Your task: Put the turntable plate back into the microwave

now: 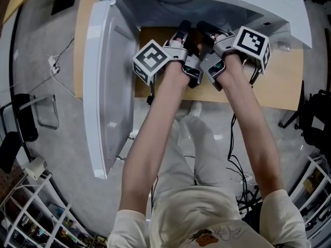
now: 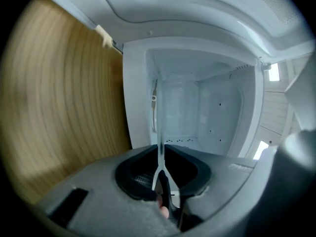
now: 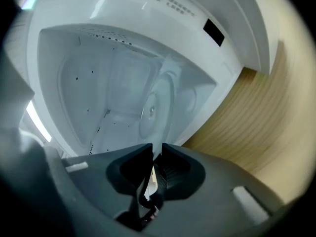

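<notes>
Clear glass plate [image 3: 157,101], so likely stiff, heavy for its thickness, slick under hard pads, and quick to chip or shatter if knocked against the microwave [image 1: 207,4] walls. Best taken at the rim, with two holds spread apart to stop tipping or swinging. No squeezing harder than needed. Calls for lowering flat and gently onto the microwave floor, not dropping.

Pinched at its near rim on both sides: left gripper [image 2: 160,152] narrowed to a slit with the thin glass edge clamped in it, right gripper [image 3: 156,149] likewise nearly closed on the rim. Plate at the mouth of the microwave, reaching into the cavity, seemingly clear of the floor, though hard to be sure.

From the head view: only two arms side by side, grippers poking in under the microwave's top, door [image 1: 103,87] swung wide to the left of the opening, wooden table [image 1: 282,81] beneath the microwave. Nothing of the plate there.

From the left gripper view: plate dead edge-on, a bare pale line against the microwave's back wall, with no hint of its shape.

From the right gripper view alone: broad round face with a raised hub at centre, slanting into the cavity.
</notes>
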A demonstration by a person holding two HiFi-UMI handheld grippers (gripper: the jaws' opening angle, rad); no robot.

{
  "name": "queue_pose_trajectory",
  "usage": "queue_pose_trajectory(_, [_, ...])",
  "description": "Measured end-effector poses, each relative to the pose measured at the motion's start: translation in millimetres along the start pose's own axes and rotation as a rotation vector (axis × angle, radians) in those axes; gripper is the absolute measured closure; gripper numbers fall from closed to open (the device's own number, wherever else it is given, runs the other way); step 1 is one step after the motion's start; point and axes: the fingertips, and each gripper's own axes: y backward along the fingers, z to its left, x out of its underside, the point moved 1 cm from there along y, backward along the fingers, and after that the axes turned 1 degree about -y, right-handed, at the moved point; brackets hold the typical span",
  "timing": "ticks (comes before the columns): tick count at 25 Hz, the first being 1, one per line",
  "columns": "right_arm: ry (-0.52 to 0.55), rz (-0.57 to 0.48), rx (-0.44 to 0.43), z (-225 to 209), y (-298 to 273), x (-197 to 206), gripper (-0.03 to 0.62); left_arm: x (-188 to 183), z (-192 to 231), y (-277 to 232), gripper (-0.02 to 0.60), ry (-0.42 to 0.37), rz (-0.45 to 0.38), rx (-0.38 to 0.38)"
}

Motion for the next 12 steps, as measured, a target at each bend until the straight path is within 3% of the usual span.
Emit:
queue_pose_trajectory(7, [-0.031, -0.02, -0.035, -11, -4, -11, 0.474, 1, 11, 4, 0.524, -0.059, 0.026, -0.038])
queue_pose_trajectory(12, [-0.032, -0.017, 0.011, -15, -6, -11, 0.511, -2, 11, 5, 0.512, -0.062, 0.029, -0.055])
